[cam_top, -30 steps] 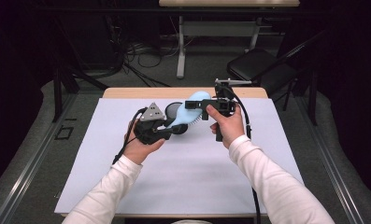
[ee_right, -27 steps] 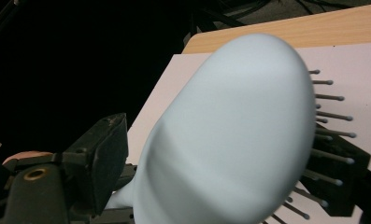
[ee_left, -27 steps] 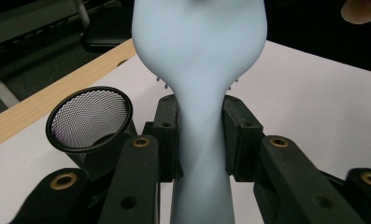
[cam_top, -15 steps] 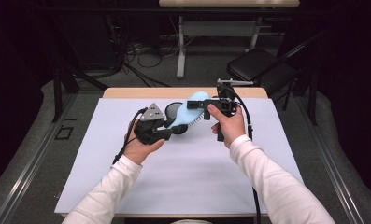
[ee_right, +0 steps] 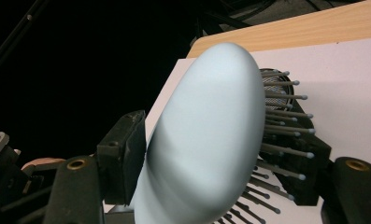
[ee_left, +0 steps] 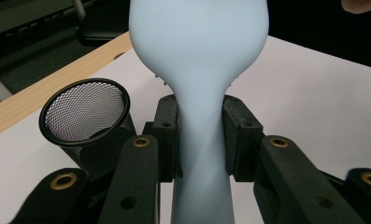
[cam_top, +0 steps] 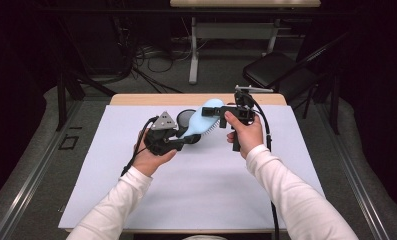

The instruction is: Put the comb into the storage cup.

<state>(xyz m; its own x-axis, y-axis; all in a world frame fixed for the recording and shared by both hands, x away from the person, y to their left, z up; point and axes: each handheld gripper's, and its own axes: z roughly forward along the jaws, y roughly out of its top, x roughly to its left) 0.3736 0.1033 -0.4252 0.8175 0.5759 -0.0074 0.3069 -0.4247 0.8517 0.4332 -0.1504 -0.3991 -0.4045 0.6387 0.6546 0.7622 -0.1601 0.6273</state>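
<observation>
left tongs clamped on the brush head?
No, in the left gripper view the left tongs press both pads on the narrow handle of the blue hairbrush, below its head.

In the left gripper view the top edge is cutting off the hairbrush [ee_left: 199, 70] head, and the bottom edge its handle. In the right gripper view the brush's back is hiding most bristles, lower centre. The mesh cup [cam_top: 186, 118] is sitting half hidden behind the brush in the high view's centre.

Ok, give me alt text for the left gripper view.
The left gripper clamps the narrow handle of a pale blue hairbrush, whose wide back rises above. A black mesh cup stands to its left on a white mat.
</observation>
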